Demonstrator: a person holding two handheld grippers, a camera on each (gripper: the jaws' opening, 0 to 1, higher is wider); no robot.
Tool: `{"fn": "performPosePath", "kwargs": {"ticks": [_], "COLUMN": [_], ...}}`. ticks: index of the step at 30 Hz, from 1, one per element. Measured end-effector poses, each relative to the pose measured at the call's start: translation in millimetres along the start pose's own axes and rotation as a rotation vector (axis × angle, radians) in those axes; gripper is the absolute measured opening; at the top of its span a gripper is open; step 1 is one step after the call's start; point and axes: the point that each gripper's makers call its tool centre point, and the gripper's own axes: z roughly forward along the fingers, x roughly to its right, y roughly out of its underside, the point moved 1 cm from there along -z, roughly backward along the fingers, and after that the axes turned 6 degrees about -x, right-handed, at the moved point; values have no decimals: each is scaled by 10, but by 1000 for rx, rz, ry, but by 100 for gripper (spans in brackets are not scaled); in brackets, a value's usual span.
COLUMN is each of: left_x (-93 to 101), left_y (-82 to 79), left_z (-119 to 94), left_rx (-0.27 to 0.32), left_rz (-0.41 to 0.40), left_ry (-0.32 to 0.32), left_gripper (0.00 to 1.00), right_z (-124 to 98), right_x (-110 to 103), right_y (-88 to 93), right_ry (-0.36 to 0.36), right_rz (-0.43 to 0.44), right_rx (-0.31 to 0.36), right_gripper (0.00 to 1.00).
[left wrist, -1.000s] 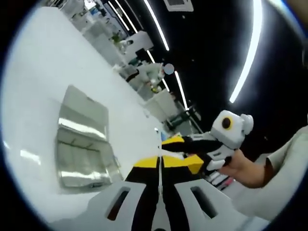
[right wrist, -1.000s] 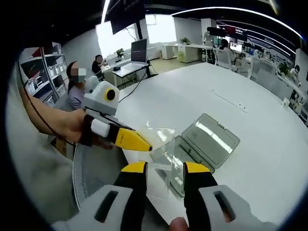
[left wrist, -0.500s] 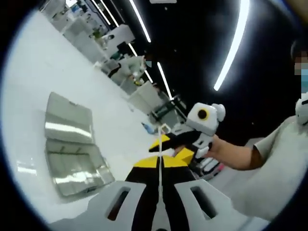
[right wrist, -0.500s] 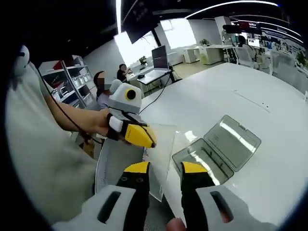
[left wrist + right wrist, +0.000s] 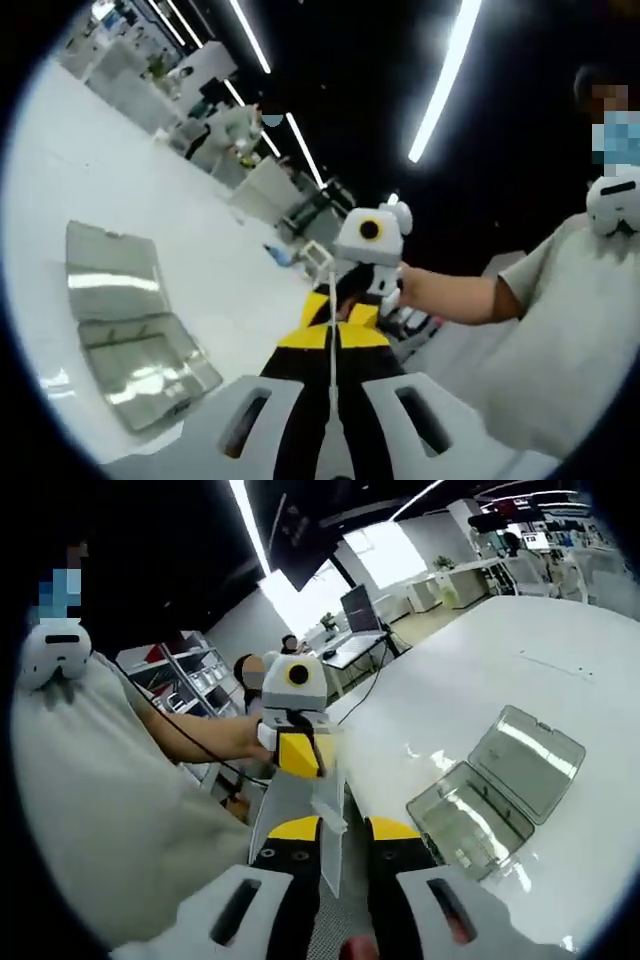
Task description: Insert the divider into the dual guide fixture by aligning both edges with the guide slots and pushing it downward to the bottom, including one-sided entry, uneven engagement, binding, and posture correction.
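Left gripper point(image 5: 331, 338): jaws drawn together on the divider point(image 5: 331, 345), which shows edge-on as a thin pale line running up between the yellow tips. In the right gripper view this gripper point(image 5: 298, 755) comes in from the left, held in a hand point(image 5: 240, 738), its yellow tips clamped on the far edge of the sheet.

Right gripper point(image 5: 333, 830): jaws a narrow gap apart, the near end of the divider point(image 5: 329, 820) standing between them; whether the tips press on it I cannot tell. In the left gripper view it point(image 5: 348, 306) faces the camera just beyond the left tips, gripped by a hand point(image 5: 415, 290).

Divider: a clear sheet held in the air between the two grippers, off the near edge of the table point(image 5: 480, 670), apart from the fixture.

Fixture point(image 5: 495, 785): a clear two-part tray lying open on the white table, to the right of the grippers in the right gripper view, the flat lid half on the far side. In the left gripper view it point(image 5: 125, 335) lies to the left, on the table point(image 5: 120, 180).

Person: grey sleeve point(image 5: 110, 810) on the left of the right gripper view; sleeve point(image 5: 560, 330) on the right of the left gripper view.

Background: ceiling light strips point(image 5: 445, 80), desks and a monitor point(image 5: 358, 608) far off.
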Motion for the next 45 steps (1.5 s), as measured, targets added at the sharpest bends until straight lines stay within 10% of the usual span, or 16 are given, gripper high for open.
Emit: {"fn": "performPosePath", "kwargs": {"ticks": [6,45], "left_x": [62,164], "left_y": [-10,-18], "left_z": [15,45], "left_rx": [-11,-19], "left_rz": [5,15], "left_ry": [42,111], "left_gripper": [0,0], "right_z": [-47,55], "right_x": [-148,-287], "right_y": [-43,-59], "right_ry": [-133,-284], "right_rz": [66,197], "right_rx": [49,53], "right_gripper": [11,0]}}
